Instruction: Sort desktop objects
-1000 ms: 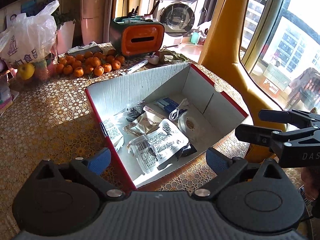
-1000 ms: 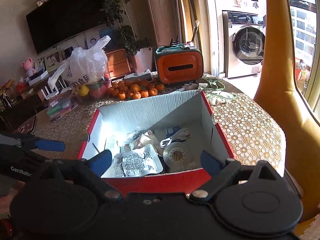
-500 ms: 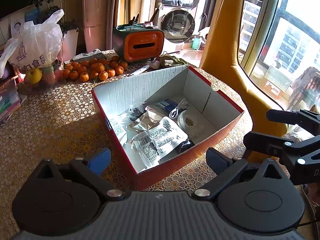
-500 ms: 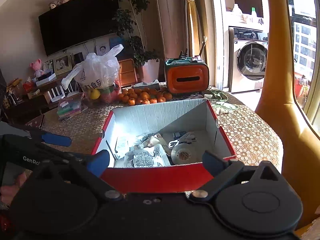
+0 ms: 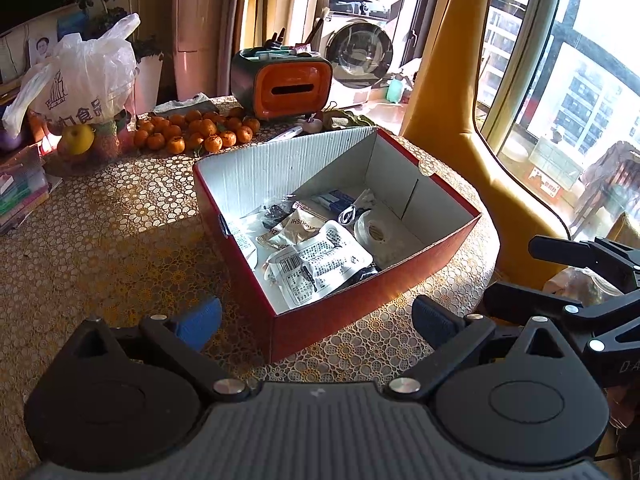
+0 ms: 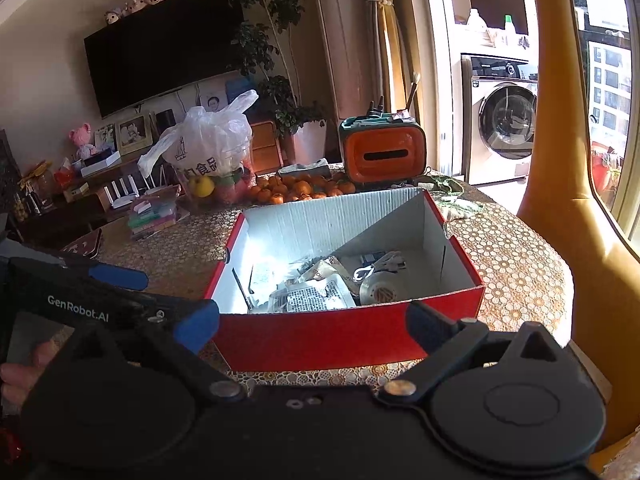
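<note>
Far left of the left wrist view: stack of books (image 5: 20, 196) at table edge, then white plastic bag (image 5: 80, 80) with a yellow fruit (image 5: 79, 138) at its base. Pile of small oranges (image 5: 192, 134) next, orange tissue holder (image 5: 282, 88) behind them, washing machine (image 5: 360, 60) further back. Patterned tablecloth (image 5: 100, 248) covers the table.

Centre: red cardboard box (image 5: 360, 292), open top, white inside. It sits skewed in this view, near corner pointing toward the camera, long axis running from lower left to upper right. Inside, lying flat and overlapping: printed white pouch (image 5: 316, 264), tan sachet (image 5: 298, 226), tape roll (image 5: 376, 232), white cable (image 5: 350, 212) just beside the roll. Nothing on the bare cloth blocks the box's near walls.

Left gripper (image 5: 316, 320): blue pads wide apart, empty, hanging over cloth in front of the box's near corner. Right gripper (image 6: 312, 326) also spread wide, nothing between the pads, facing the box's near long wall square-on. Right: yellow chair back (image 5: 448, 100), window beyond.
</note>
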`<state>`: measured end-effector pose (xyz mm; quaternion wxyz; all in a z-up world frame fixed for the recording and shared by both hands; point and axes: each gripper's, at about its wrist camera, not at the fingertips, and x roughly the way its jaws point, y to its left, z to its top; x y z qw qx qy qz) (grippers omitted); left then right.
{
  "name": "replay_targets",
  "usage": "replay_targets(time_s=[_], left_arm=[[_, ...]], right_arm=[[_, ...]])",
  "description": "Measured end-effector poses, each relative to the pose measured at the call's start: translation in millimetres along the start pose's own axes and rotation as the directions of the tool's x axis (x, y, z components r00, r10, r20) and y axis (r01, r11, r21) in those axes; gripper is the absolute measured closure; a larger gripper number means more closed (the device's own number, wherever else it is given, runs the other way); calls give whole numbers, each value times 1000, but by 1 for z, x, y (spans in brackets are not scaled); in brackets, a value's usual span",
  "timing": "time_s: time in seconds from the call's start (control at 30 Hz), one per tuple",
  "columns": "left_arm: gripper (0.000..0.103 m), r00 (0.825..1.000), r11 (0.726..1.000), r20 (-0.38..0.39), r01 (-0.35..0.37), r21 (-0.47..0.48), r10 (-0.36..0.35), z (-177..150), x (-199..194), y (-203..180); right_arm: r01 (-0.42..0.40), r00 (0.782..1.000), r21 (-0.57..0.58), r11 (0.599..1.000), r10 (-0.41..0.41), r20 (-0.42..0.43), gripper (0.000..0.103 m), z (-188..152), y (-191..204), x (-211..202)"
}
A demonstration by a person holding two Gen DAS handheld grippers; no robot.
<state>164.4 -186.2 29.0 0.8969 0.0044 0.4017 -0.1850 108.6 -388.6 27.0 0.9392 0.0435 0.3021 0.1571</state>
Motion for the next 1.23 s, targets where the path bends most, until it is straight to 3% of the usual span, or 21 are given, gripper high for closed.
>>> replay_targets(time_s=[1.13,1.23], left_arm=[[1,999,999,-3,-33,-3,33,-18,5,-6],[1,1000,1000,-5,-11,0,11,-18,4,-6]], right_arm=[[4,999,27,1000,-3,-42,2,-33,-2,-8],[5,999,27,1000,-4,-41,2,-33,-1,-9]])
